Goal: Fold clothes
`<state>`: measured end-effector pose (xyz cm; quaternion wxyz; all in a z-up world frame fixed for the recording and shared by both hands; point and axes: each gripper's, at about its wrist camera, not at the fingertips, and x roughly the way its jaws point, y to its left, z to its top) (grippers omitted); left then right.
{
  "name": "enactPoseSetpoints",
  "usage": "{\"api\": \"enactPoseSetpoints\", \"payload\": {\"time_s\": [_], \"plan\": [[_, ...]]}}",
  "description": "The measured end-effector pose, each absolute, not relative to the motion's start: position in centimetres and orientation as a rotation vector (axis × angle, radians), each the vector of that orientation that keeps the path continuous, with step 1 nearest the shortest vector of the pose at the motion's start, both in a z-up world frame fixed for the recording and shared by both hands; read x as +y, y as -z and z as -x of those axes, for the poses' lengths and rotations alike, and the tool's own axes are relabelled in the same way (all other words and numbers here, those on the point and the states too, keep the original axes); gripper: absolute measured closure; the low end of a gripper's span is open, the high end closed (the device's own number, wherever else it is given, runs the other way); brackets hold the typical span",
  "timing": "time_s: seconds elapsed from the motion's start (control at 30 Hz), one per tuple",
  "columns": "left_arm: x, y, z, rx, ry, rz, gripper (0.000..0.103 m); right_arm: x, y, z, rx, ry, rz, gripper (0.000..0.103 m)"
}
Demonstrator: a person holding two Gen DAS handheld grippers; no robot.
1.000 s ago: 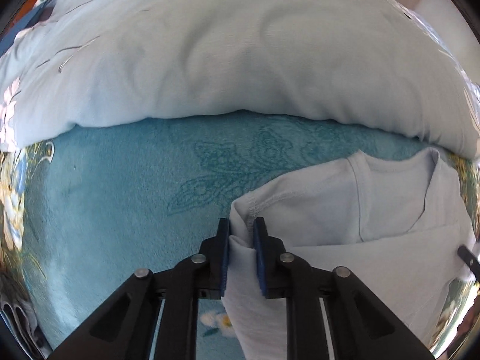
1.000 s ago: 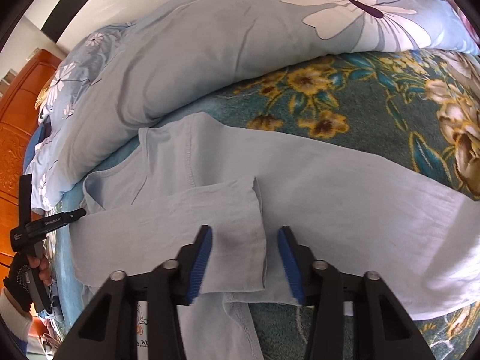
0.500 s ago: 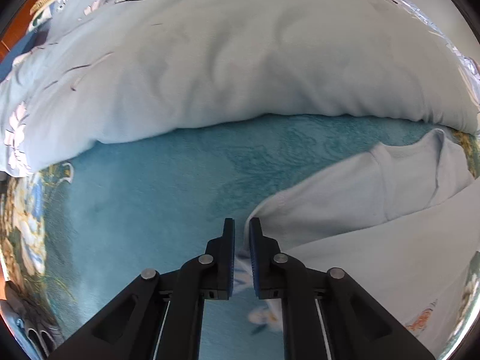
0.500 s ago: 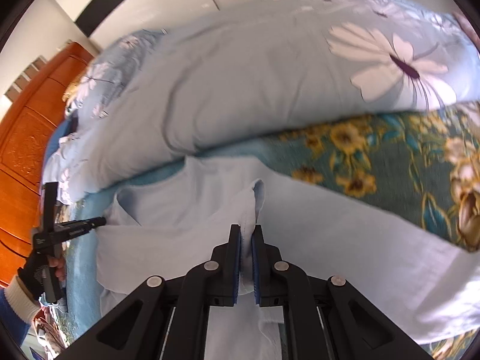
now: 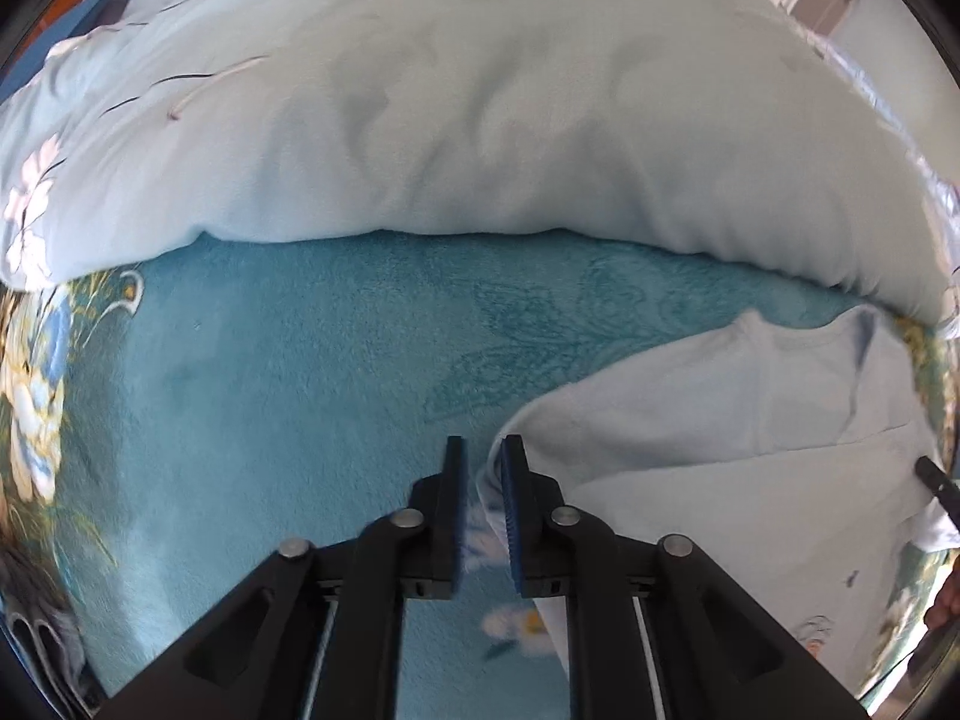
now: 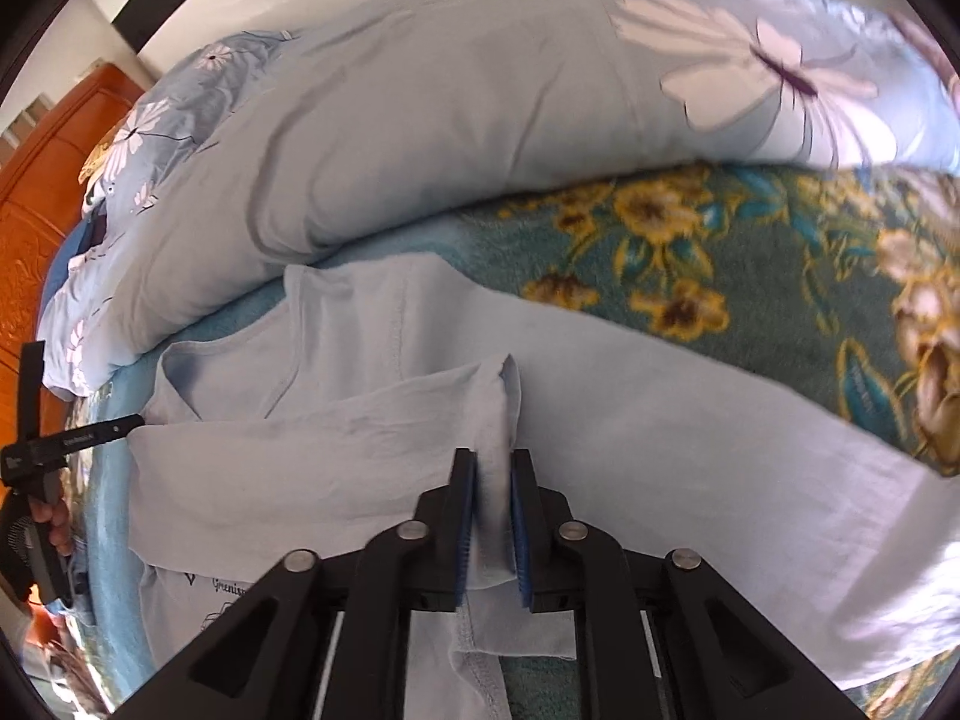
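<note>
Bed surface: teal plush blanket point(image 5: 288, 396) with yellow flower print point(image 6: 660, 222) toward the right, spread flat.
Background: pale blue quilt point(image 5: 480, 120) with white flowers, bunched along the far edge of the blanket; orange wooden headboard point(image 6: 36, 222) at far left of the right wrist view.
Left gripper point(image 5: 482, 459): points steeply down, jaws opening, a narrow gap between the blue pads point(image 5: 457, 498); edge of the shirt sleeve lies against the right pad, not pinched by both; blanket visible in the gap.
Light blue shirt point(image 6: 690, 438): lies flat on the blanket, neck toward the quilt, body stretching to the right; small print near the lower left hem.
Folded sleeve point(image 6: 336, 450): laid across the chest of the shirt, cuff end raised in a ridge.
Right gripper point(image 6: 493, 480): points down, jaws opening, sleeve cloth stands between the blue pads; whether pressed or just loose, cannot tell surely.
</note>
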<state>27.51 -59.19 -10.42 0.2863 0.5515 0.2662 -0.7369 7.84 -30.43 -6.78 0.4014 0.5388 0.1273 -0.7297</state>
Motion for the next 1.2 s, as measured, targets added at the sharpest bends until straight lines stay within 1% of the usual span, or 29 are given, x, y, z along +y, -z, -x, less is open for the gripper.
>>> {"api": "enactPoseSetpoints", "payload": {"time_s": [0.03, 0.07, 0.1, 0.17, 0.2, 0.27, 0.33, 0.4, 0.43, 0.47, 0.57, 0.63, 0.77, 0.93, 0.97, 1.0, 1.03, 1.07, 1.1, 1.13, 1.2], "plan": [[-58.7, 10.0, -27.6, 0.700, 1.976, -1.457, 0.084, -30.2, 6.4, -7.9, 0.325, 1.859, -1.343, 0.078], [-57.9, 9.4, -27.8, 0.682, 1.983, -1.433, 0.076, -29.7, 5.9, -8.1, 0.325, 1.877, -1.323, 0.072], [-57.0, 8.8, -28.0, 0.663, 1.989, -1.405, 0.072, -29.2, 5.3, -8.2, 0.324, 1.895, -1.306, 0.063], [-55.1, 7.6, -28.4, 0.625, 1.999, -1.350, 0.056, -28.0, 4.3, -8.6, 0.318, 1.934, -1.292, 0.062], [-54.1, 7.0, -28.6, 0.618, 2.006, -1.316, 0.052, -27.0, 3.9, -8.8, 0.314, 1.959, -1.293, 0.062], [-54.2, 6.1, -30.4, 0.638, 2.027, -1.262, 0.039, -24.2, 3.2, -9.1, 0.292, 2.023, -1.315, 0.062], [-54.1, 4.6, -31.8, 0.658, 2.048, -1.224, 0.033, -20.8, 2.6, -9.1, 0.260, 2.095, -1.351, 0.061], [-51.7, 3.5, -32.1, 0.663, 2.054, -1.233, 0.030, -16.8, 2.3, -8.6, 0.206, 2.179, -1.402, 0.058], [-50.7, 3.4, -32.4, 0.665, 2.056, -1.246, 0.027, -14.7, 2.3, -8.1, 0.171, 2.224, -1.433, 0.056], [-49.4, 3.2, -32.5, 0.671, 2.062, -1.253, 0.021, -12.5, 2.3, -7.6, 0.134, 2.267, -1.464, 0.056], [-46.3, 2.3, -33.1, 0.681, 2.096, -1.247, 0.015, -6.6, 2.9, -5.3, -0.006, 2.363, -1.560, 0.055], [-45.6, 2.0, -33.3, 0.662, 2.113, -1.212, 0.013, -4.0, 3.3, -3.7, -0.094, 2.404, -1.587, 0.055], [-44.3, 1.6, -33.5, 0.628, 2.143, -1.155, 0.012, -1.3, 4.2, -1.2, -0.259, 2.405, -1.611, 0.055], [-43.4, 1.4, -33.4, 0.635, 2.156, -1.175, 0.012, -1.0, 4.7, -0.1, -0.385, 2.359, -1.606, 0.055], [-43.1, 1.2, -33.5, 0.629, 2.157, -1.178, 0.012, -1.0, 4.7, 0.0, -0.407, 2.352, -1.600, 0.056], [-42.9, 1.1, -33.5, 0.614, 2.158, -1.182, 0.012, -1.0, 4.6, 0.0, -0.426, 2.347, -1.593, 0.063], [-42.6, 1.0, -33.6, 0.598, 2.159, -1.186, 0.012, -1.0, 4.3, 0.0, -0.437, 2.346, -1.583, 0.075], [-42.4, 0.9, -33.7, 0.583, 2.160, -1.190, 0.012, -1.1, 4.0, -0.1, -0.445, 2.345, -1.573, 0.083], [-42.3, 1.0, -33.8, 0.580, 2.156, -1.203, 0.012, -1.3, 3.8, 0.0, -0.442, 2.347, -1.568, 0.096], [-42.2, 1.2, -33.9, 0.584, 2.147, -1.221, 0.012, -1.7, 3.5, -0.1, -0.440, 2.344, -1.560, 0.100], [-42.4, 1.6, -34.6, 0.611, 2.117, -1.228, 0.012, -2.8, 2.3, -0.2, -0.427, 2.343, -1.522, 0.100]]}}
